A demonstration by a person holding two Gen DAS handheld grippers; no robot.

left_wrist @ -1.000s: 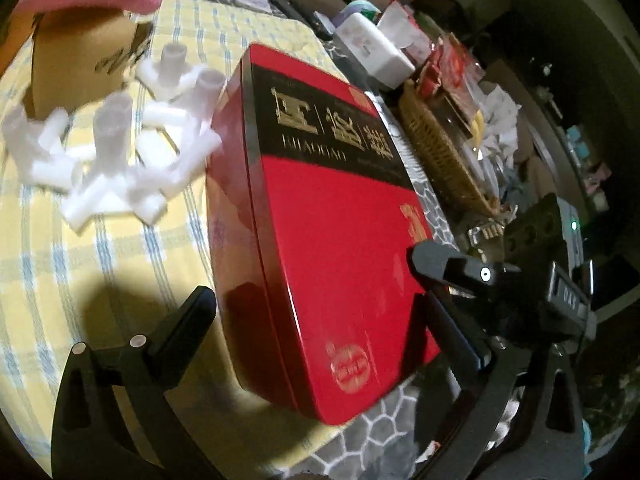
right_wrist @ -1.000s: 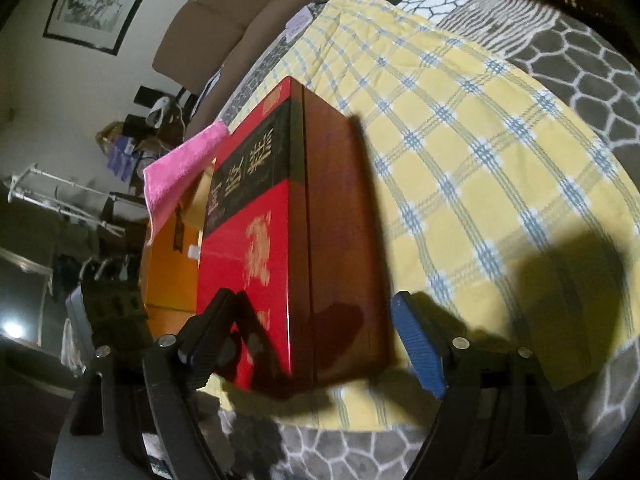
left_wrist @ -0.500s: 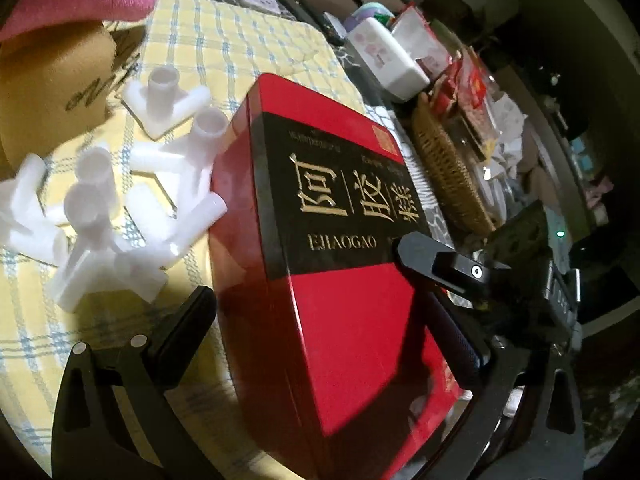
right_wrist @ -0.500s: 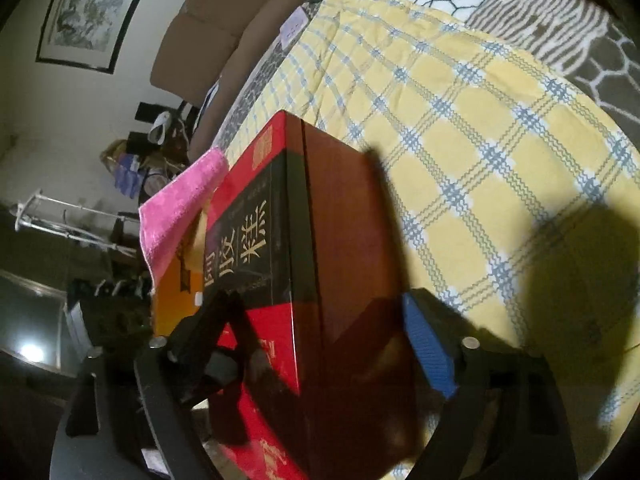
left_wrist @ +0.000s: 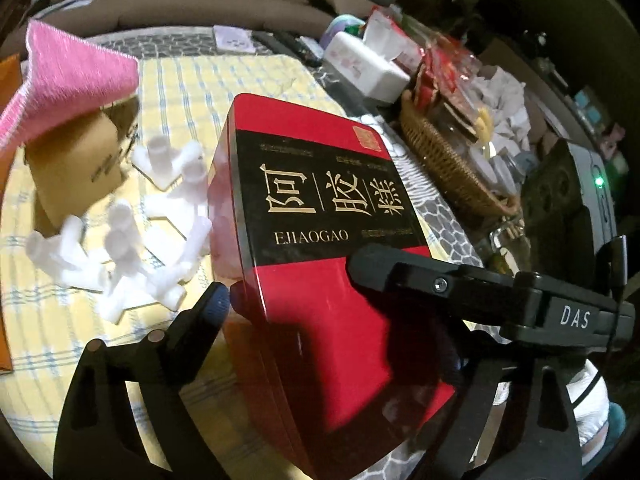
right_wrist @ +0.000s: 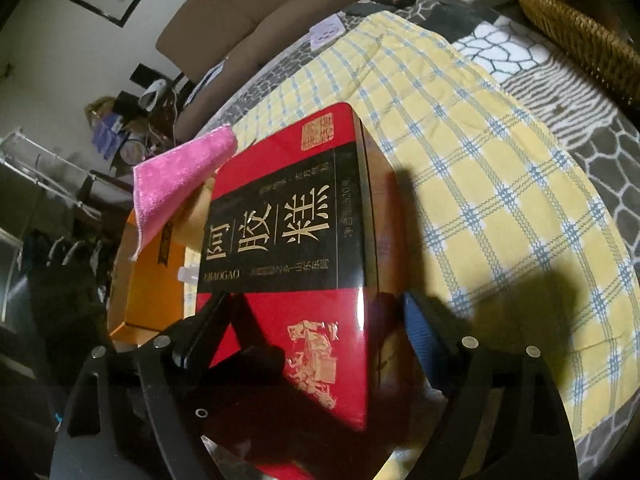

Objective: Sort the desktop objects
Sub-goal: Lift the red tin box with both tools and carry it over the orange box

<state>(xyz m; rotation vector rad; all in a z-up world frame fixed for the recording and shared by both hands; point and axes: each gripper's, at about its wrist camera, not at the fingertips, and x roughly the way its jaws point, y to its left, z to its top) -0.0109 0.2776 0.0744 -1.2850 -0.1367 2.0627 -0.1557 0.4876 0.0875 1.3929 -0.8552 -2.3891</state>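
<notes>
A red tin box with a black band of gold lettering fills the left wrist view, its near end tilted toward me. My left gripper spans its width and its jaws are closing. The blue-padded left finger touches the box's left side, and the right finger crosses its right edge. In the right wrist view the same box sits between the fingers of my right gripper, whose blue pad lies against its brown side. The other finger overlaps the lid's left edge.
White plastic pipe fittings lie left of the box on a yellow checked cloth. A pink towel drapes a tan carton. A wicker basket and a tissue pack crowd the right. An orange box stands beyond the pink towel.
The box has grown larger and nearer in both views, its lid turned more toward the cameras. The left fingers have drawn in against its sides. Both views have rolled slightly.
</notes>
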